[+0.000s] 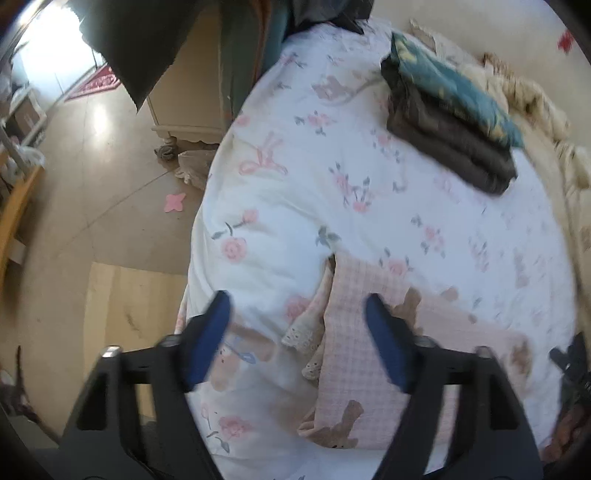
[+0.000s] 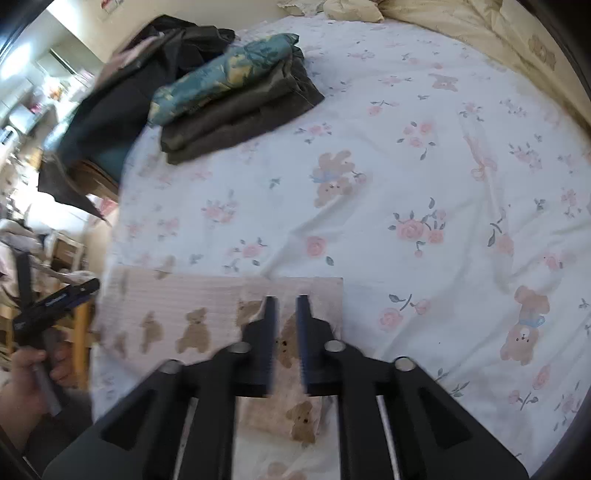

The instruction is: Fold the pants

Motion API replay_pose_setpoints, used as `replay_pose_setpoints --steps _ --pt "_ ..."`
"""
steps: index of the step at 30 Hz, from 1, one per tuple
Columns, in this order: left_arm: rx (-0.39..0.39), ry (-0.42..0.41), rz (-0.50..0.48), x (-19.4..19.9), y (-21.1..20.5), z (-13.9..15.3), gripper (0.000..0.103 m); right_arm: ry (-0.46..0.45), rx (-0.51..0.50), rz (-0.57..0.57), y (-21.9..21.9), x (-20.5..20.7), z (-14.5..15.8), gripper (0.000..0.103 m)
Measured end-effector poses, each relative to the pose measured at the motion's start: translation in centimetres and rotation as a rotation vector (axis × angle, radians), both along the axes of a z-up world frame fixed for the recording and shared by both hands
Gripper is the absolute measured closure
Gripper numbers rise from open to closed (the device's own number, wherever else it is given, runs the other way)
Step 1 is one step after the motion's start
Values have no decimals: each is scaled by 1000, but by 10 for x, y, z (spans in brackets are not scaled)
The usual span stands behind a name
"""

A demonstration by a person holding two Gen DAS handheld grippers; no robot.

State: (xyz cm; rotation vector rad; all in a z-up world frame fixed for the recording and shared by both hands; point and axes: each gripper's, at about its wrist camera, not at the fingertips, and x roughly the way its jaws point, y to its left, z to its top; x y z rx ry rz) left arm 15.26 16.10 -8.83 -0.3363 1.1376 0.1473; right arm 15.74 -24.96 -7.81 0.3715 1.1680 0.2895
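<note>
Pants (image 2: 221, 314) in pink check printed with brown teddy bears lie folded into a flat rectangle at the near edge of a bed, on a white bedsheet (image 1: 295, 192) patterned with pink roses, ribbons and bears. Seen from the left wrist camera, the left gripper (image 1: 297, 334) hangs over the folded garment with its blue-padded jaws spread wide; nothing is clamped between them, one finger showing over the sheet near the bed's edge and the other over the checked cloth beside a lace-trimmed hem (image 1: 306, 339). Whether either pad brushes the fabric cannot be told through the blur. From the right wrist camera, the right gripper (image 2: 287, 306) stands above the pants with its jaws narrow, a slim gap between the dark fingers and no cloth pinched in it; the bear print shows through the gap. A hand (image 2: 26, 373) at the left margin of that view grasps the handle of the other tool, whose side bears light lettering too smeared to read. Farther up the bed, well apart from the pants, rests a stack of folded dark garments (image 1: 450, 147) topped by a teal floral piece (image 2: 221, 74). A cream quilt (image 2: 480, 33) is bunched along the far side. On the floor lie a pink flower-shaped cutout (image 1: 174, 202) and a red rug (image 1: 98, 83); no brand or label is legible anywhere.
</note>
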Motion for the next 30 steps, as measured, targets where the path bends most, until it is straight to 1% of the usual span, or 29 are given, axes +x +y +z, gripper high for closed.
replay_pose_setpoints --steps 1,2,4,5,8,10,13,16,18,19,21,22,23,25,26,27,28,29,30 --pt "-20 1 8 0 4 0 14 9 30 -2 -3 1 -1 43" --pt "-51 6 11 1 7 -3 13 24 78 -17 -9 2 -4 36" --pt "-111 25 -6 3 8 -10 13 40 125 -52 -14 7 -11 36" --pt "-140 47 -13 4 8 -18 13 56 132 -65 -16 9 -17 36" --pt "-165 68 -25 9 4 -30 13 111 134 -101 -17 15 -36 36" --pt "-156 72 -56 13 -2 -33 13 148 141 -97 -13 18 -48 36" --pt "-107 66 -135 22 -18 -36 13 175 101 -64 -3 19 -60 36" --pt "-89 61 -170 27 -24 -38 14 177 67 -32 4 20 -64 36" --pt "-75 59 -175 29 -25 -36 15 178 68 -23 4 22 -65 36" --pt "-48 40 -188 28 -29 -29 18 182 75 -25 3 22 -66 36" --pt "3 -9 -238 28 -36 -17 19 179 86 -35 2 22 -65 36" --pt "20 -21 -259 28 -40 -15 19 179 89 -40 1 22 -65 36" --pt "22 -17 -279 30 -43 -16 19 180 87 -40 2 22 -65 36" --pt "16 28 -304 35 -47 -27 19 183 77 -38 4 23 -66 36" --pt "10 66 -317 37 -49 -36 19 183 67 -35 5 24 -67 36" --pt "20 90 -332 38 -51 -43 19 183 59 -31 5 24 -68 36" --pt "51 104 -360 39 -54 -49 19 183 54 -27 5 23 -69 36" --pt "81 100 -391 39 -58 -50 19 181 48 -21 6 23 -69 36" --pt "91 94 -399 39 -59 -50 19 178 40 -11 8 22 -69 36"
